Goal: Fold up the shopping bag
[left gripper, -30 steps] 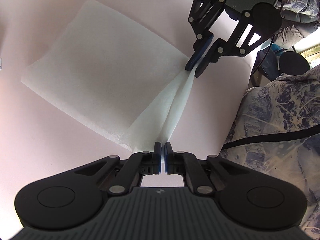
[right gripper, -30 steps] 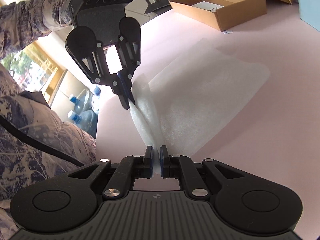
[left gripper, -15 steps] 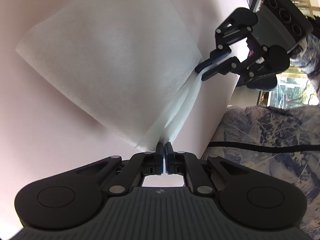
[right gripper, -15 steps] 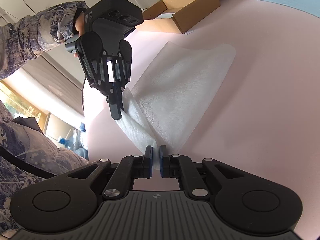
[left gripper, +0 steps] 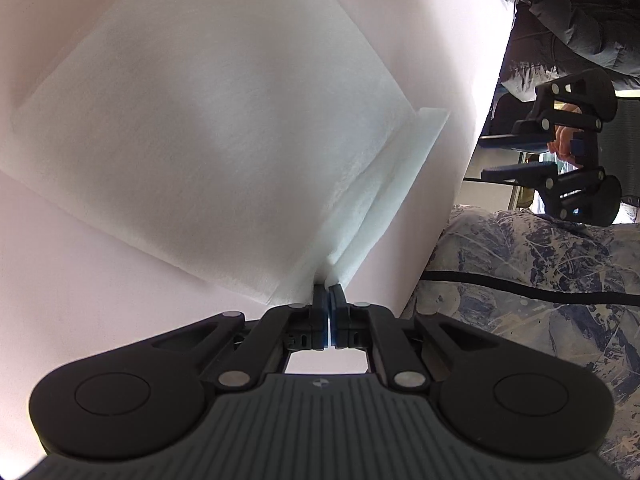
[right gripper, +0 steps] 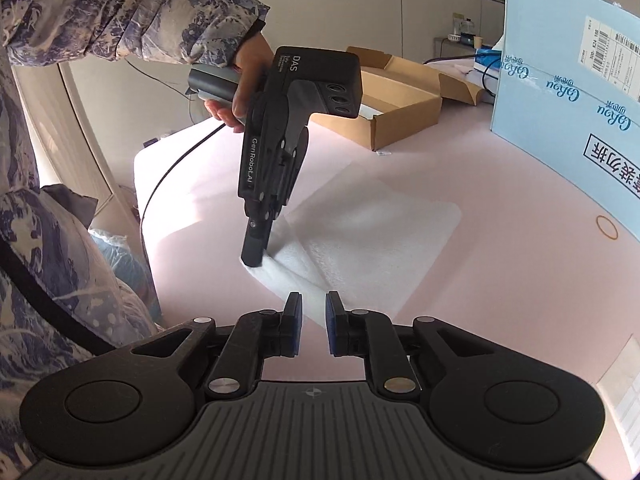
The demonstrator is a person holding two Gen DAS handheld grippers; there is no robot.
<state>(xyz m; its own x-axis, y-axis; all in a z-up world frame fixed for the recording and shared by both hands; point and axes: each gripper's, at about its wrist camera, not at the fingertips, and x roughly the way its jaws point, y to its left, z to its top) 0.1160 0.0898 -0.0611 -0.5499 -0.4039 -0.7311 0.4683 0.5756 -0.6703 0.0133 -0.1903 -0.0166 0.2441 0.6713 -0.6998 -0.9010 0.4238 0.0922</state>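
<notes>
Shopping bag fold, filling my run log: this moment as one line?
left claw: shut on shopping bag corner | right claw: just opening, empty | bag: flat on table

Each camera rides just behind its own gripper and looks steeply down along the fingers. The left view sits close over the bag (left gripper: 224, 128), facing the tabletop (left gripper: 80, 280) edge. The right view stands farther back. Both share the bag and the opposite gripper.
</notes>
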